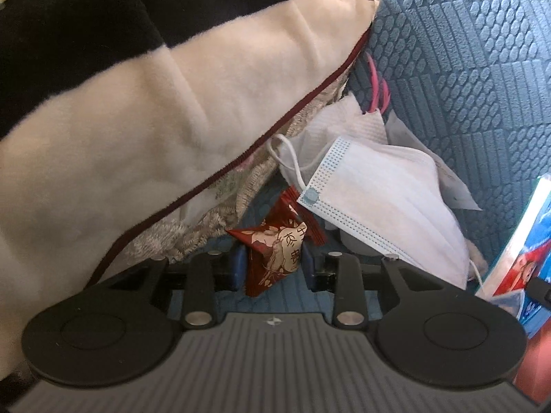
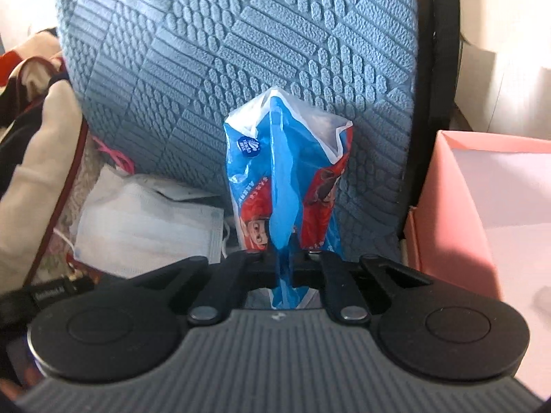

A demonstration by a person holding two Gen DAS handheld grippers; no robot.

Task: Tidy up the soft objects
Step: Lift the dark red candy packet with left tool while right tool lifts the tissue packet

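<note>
My left gripper (image 1: 273, 268) is shut on a small dark red snack packet (image 1: 275, 247) with cream print, held upright between the blue pads (image 1: 237, 268). Just right of it lies a white face mask (image 1: 378, 199) with a blue edge and ear loops. My right gripper (image 2: 284, 266) is shut on the lower end of a crumpled blue and red plastic wrapper (image 2: 286, 172), which stands up in front of the blue cushion (image 2: 241, 51). The same mask (image 2: 148, 223) lies to the wrapper's left. The wrapper (image 1: 516, 258) also shows at the left wrist view's right edge.
A black and cream fleece blanket (image 1: 137, 120) with a maroon hem fills the left side. White tissue paper (image 1: 344, 120) and a pink cord (image 1: 375, 82) lie wedged against the textured blue cushion (image 1: 465, 51). An open pink box (image 2: 482, 206) stands at the right.
</note>
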